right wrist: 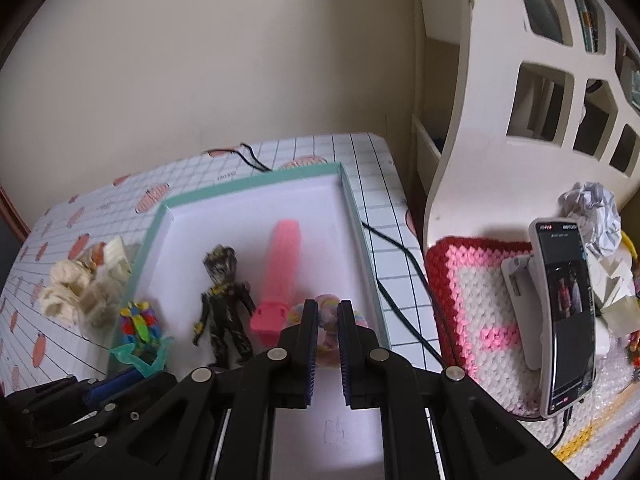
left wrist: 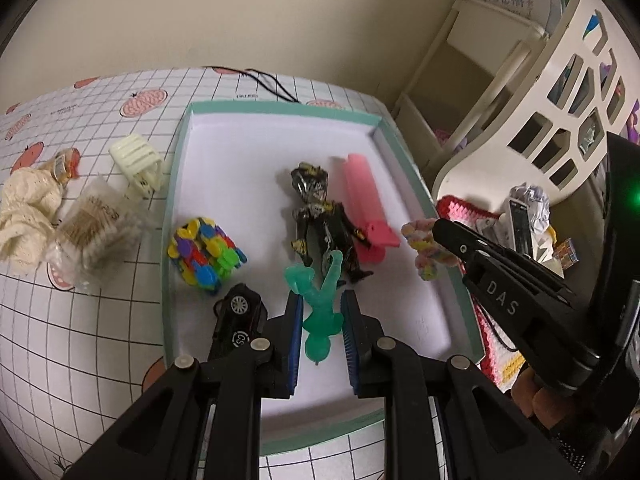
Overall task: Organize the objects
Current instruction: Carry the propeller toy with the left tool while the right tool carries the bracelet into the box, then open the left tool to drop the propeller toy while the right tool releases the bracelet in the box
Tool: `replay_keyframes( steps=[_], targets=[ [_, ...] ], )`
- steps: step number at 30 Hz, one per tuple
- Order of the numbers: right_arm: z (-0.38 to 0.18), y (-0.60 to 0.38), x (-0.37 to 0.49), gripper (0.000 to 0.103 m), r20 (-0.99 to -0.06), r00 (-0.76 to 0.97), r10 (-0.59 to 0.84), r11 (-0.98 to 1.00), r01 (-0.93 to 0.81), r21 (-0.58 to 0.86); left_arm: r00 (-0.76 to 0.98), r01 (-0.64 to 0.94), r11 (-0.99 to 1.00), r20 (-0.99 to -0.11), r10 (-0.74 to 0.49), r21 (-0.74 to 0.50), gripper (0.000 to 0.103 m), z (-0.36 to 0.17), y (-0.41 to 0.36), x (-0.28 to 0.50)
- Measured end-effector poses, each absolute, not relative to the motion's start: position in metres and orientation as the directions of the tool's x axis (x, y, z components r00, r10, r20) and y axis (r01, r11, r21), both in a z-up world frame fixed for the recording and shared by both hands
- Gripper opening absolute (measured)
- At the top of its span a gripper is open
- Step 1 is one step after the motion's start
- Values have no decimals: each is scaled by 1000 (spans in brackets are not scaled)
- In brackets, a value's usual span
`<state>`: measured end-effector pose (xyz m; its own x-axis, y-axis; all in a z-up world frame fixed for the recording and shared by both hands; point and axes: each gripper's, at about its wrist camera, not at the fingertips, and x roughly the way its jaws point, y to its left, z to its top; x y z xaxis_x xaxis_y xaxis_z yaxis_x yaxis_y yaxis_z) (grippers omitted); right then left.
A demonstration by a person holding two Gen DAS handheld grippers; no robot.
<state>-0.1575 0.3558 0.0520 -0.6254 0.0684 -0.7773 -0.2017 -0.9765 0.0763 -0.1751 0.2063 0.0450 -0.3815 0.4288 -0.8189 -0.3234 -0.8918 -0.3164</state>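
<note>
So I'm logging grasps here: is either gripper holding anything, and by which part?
The right gripper pinches the pastel scrunchie by its band. The left gripper brackets the green figure's body with open jaws, not gripping it.

Tray (left wrist: 176, 184), centre of frame: mint-green rim, plain white floor. In it:
- translucent green figure (left wrist: 320, 312)
- black-and-gold figure (left wrist: 320, 216)
- pink comb (left wrist: 366, 204)
- black toy car (left wrist: 240, 316)
- block cluster (left wrist: 206, 254) in yellow, blue, red, green, purple

Pastel scrunchie (left wrist: 426, 248), right rim: pink, yellow, white. Tablecloth (left wrist: 80, 340), lower left: white, dark grid lines, pink fruit prints. Upper left: cream hair claw (left wrist: 138, 164), cream knit cloth (left wrist: 26, 216). Crocheted mat (right wrist: 472, 304), right: red border, pink and white bands. Gripper pads: blue.
</note>
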Motion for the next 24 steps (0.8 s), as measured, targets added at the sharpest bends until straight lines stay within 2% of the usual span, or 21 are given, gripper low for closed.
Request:
replay_keyframes(
  steps=[13,24],
  targets=[
    [32,355,-159,11,-803,-593,62,-982,-181,58,-332,-308,-906,-859,389,-291,20,23,211,-174],
    [35,353,-161,12,-801,-596,59,-984,-172,55,-334,-308,-907,-860,386,-287,20,28,206,-173]
  ],
)
